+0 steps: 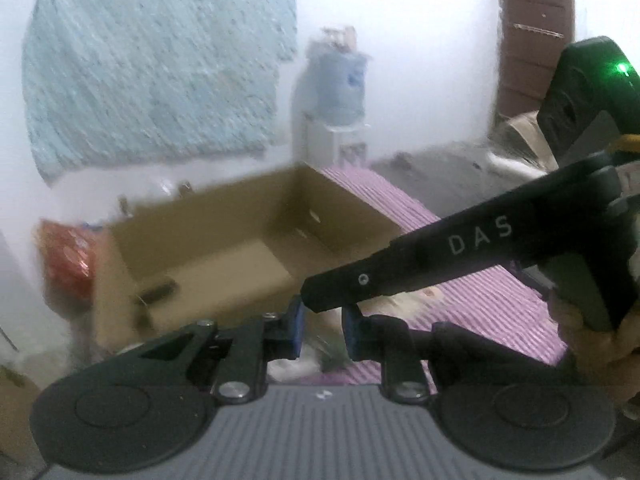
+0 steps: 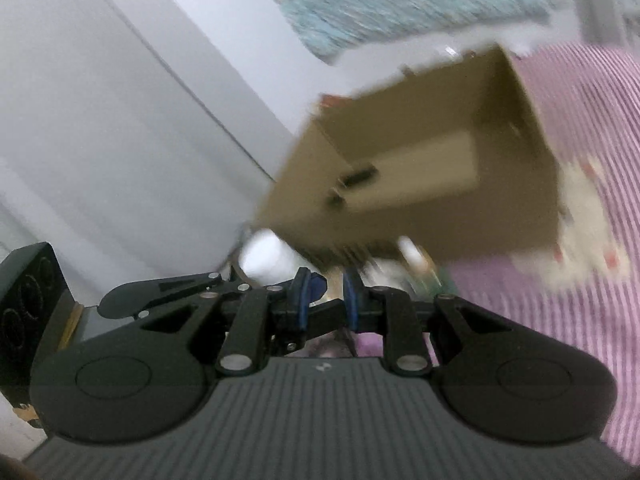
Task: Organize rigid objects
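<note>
White walls and a pale blue textured cloth behind; water dispenser far ahead in the corner. Pink-striped bedsheet underneath, spreading ahead and right of the left gripper, fingers narrowly parted, nothing visibly between them. Open cardboard box just ahead-left, with a small dark object on its floor. Right gripper crossing in front from the right, fingers narrowly parted, grip unclear. Blurred white items just beyond.

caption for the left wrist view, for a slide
Left gripper open before an open cardboard box on a striped cloth, right gripper crossing in.
</note>
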The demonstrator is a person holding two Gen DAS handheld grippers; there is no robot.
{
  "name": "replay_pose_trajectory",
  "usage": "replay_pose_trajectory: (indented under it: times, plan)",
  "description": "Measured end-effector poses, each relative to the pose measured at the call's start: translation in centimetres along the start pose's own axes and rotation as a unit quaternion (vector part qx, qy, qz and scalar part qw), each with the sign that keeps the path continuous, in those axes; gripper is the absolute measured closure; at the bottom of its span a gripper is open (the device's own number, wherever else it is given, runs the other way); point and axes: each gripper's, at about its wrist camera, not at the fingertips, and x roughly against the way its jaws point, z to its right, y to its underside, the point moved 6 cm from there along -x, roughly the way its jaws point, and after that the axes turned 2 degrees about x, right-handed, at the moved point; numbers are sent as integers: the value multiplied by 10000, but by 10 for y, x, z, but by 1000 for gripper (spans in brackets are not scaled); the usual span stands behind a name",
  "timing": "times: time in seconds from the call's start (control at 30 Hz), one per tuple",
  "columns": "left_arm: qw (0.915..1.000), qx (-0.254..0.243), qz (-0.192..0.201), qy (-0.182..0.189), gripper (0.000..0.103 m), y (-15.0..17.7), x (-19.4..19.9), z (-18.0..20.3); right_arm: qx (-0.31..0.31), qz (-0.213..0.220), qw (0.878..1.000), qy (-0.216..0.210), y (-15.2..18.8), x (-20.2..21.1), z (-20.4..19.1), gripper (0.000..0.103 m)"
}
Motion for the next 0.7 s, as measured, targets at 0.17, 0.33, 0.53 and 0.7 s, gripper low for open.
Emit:
replay_pose_trajectory:
  times: [0.17, 0.33, 0.53, 0.7]
  plan:
    - [9997, 97, -27, -236, 83, -36, -19, -42, 247, -120, 9994, -214, -59, -37, -16, 85]
    - [9989, 354, -229, -199, 91, -44, -30, -65, -38, -340, 9987, -374, -89, -68, -12, 85]
    - [9976, 471, -324, 397, 84, -19, -17, -43, -292, -160, 9979, -557, -61, -33, -1, 83]
    - [9884, 686, -889, 1027, 77, 21, -21, -14, -856, 49, 9960, -256, -8, 16, 38, 78]
